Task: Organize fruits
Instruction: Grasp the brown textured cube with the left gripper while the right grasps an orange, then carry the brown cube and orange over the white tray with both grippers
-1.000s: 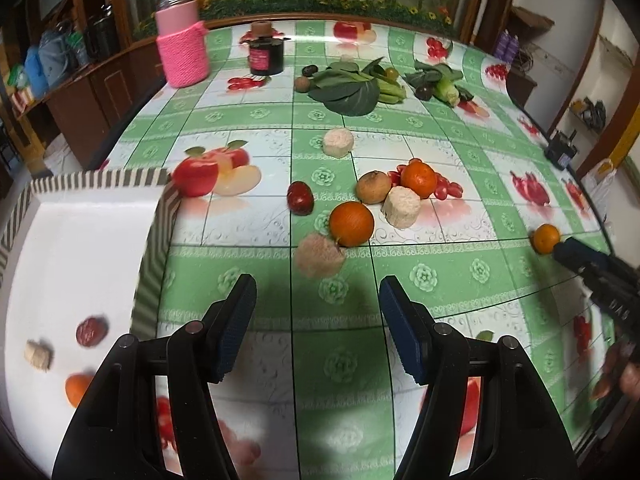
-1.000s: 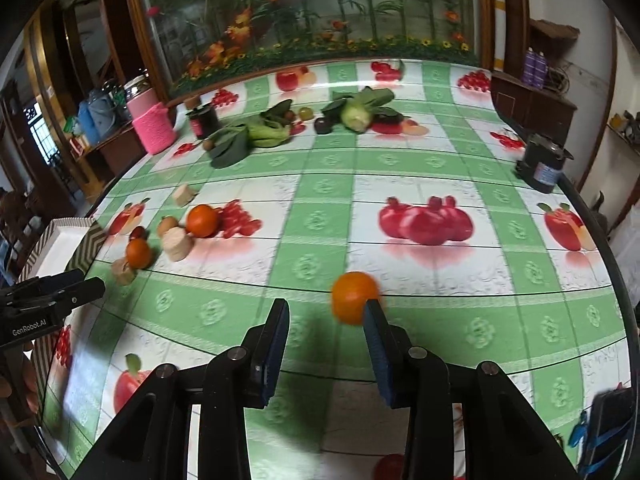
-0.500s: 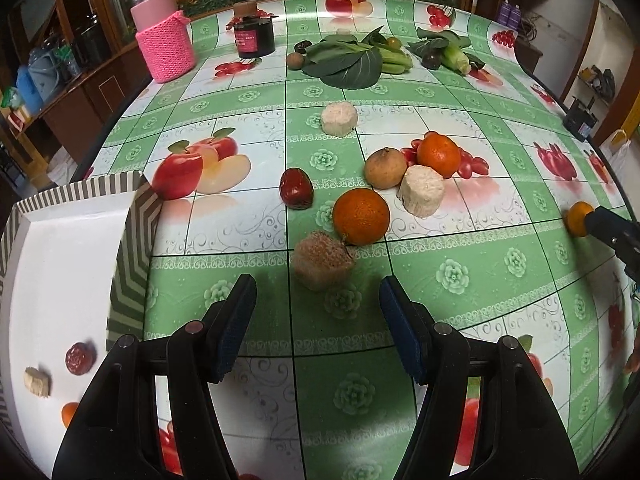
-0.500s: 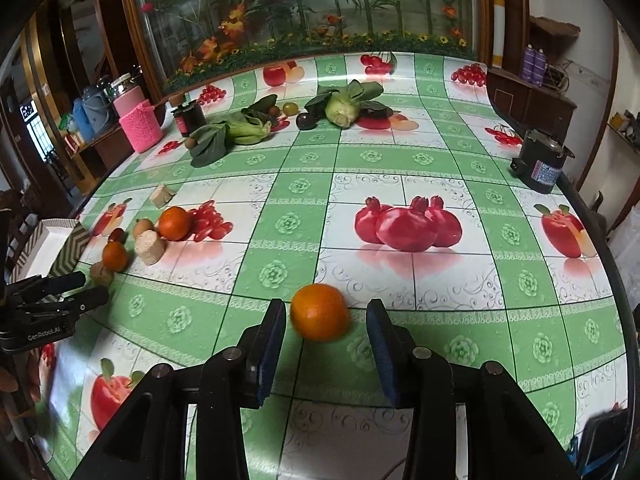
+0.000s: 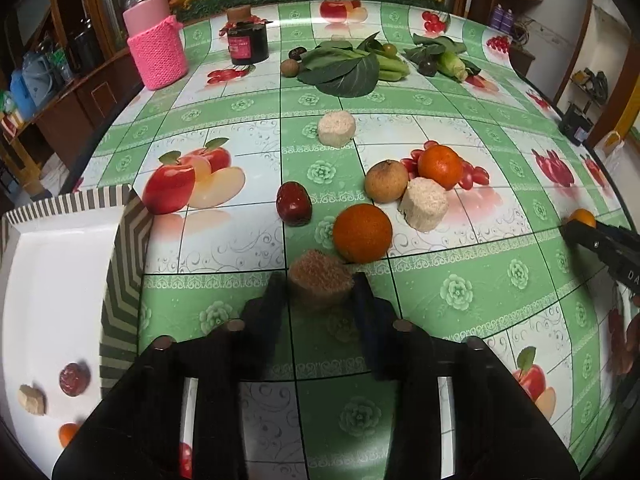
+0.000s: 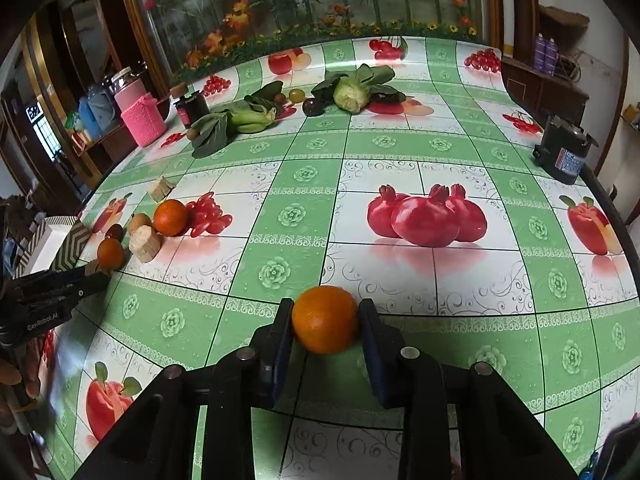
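Note:
My left gripper (image 5: pixel 320 296) is closing its jaws on a brown fibrous chunk (image 5: pixel 320 278) that rests on the tablecloth, and both pads touch its sides. Just beyond lie an orange (image 5: pixel 362 232), a red date (image 5: pixel 294 210), a brown round fruit (image 5: pixel 386 181), a second orange (image 5: pixel 440 166) and two pale chunks (image 5: pixel 424 209). A white tray (image 5: pixel 124 240) at the left holds a date, a chunk and an orange. My right gripper (image 6: pixel 324 328) is closing on a lone orange (image 6: pixel 324 318) on the table, with its pads against it.
At the back stand a pink knitted jar (image 5: pixel 158 52) and a dark jar (image 5: pixel 248 40), beside leafy greens (image 5: pixel 344 68) and more vegetables (image 5: pixel 452 64). A dark device (image 6: pixel 562 152) sits at the table's right edge. A hand shows at the left of the right wrist view.
Both grippers came down and forward. The brown chunk now sits between the left fingers and the orange between the right ones. Both pairs of jaws have narrowed onto them.

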Action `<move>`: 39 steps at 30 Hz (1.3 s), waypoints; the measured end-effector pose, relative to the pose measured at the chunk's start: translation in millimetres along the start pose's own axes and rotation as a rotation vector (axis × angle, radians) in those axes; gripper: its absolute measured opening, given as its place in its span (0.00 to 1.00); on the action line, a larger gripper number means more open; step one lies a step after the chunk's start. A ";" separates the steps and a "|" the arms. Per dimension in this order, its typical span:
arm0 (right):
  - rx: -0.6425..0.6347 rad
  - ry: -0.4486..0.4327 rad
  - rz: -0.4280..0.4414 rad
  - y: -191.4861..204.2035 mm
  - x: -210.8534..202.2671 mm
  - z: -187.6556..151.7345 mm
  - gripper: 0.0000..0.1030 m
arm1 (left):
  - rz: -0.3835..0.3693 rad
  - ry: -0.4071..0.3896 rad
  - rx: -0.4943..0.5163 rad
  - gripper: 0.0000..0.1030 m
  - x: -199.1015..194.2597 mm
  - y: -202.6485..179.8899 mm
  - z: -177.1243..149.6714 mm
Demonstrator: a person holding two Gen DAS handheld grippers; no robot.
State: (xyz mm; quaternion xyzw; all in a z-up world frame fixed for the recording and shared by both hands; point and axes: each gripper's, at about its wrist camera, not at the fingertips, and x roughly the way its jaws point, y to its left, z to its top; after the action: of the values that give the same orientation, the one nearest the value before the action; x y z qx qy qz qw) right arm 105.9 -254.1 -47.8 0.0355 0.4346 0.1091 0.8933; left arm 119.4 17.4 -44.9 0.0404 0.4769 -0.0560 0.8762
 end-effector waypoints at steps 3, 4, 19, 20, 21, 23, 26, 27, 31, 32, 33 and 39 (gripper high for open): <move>-0.003 -0.003 0.007 2.3 -2.9 -0.6 0.31 | 0.002 -0.004 0.008 0.31 -2.4 -0.5 -3.6; -0.009 -0.007 0.010 4.7 -5.7 -1.3 0.31 | 0.000 -0.003 0.005 0.31 -3.8 0.2 -4.9; -0.091 -0.037 0.151 82.5 -31.4 -13.6 0.31 | -0.010 -0.079 -0.041 0.31 -59.8 15.8 -36.3; -0.099 -0.036 0.157 88.6 -31.5 -14.8 0.31 | -0.008 -0.084 -0.043 0.31 -62.3 17.6 -38.5; -0.108 -0.033 0.162 94.7 -31.3 -16.4 0.31 | -0.004 -0.090 -0.048 0.31 -65.9 20.1 -41.8; -0.130 -0.028 0.175 108.2 -31.4 -19.0 0.30 | 0.000 -0.100 -0.059 0.31 -71.7 25.6 -46.6; -0.161 -0.024 0.205 129.1 -33.0 -21.9 0.30 | 0.012 -0.115 -0.081 0.31 -79.6 35.4 -53.5; -0.167 -0.025 0.212 134.0 -34.1 -22.6 0.30 | 0.020 -0.121 -0.089 0.31 -83.3 40.5 -56.6; -0.208 -0.030 0.258 164.9 -37.2 -22.2 0.30 | 0.053 -0.146 -0.123 0.32 -97.4 59.7 -66.8; -0.221 -0.030 0.273 174.1 -37.8 -22.1 0.30 | 0.063 -0.153 -0.132 0.32 -101.0 65.2 -69.6; -0.233 -0.028 0.285 182.5 -38.0 -22.5 0.30 | 0.076 -0.162 -0.144 0.32 -105.8 72.8 -72.8; -0.313 -0.015 0.351 232.7 -38.5 -25.9 0.30 | 0.128 -0.179 -0.207 0.32 -123.8 113.4 -89.8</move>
State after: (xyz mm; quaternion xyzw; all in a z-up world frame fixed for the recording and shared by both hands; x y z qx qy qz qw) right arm 24.4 -37.1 2.5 -0.0277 0.3928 0.3286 0.8585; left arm -6.5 148.3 12.5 -0.0248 0.3966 0.0461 0.9165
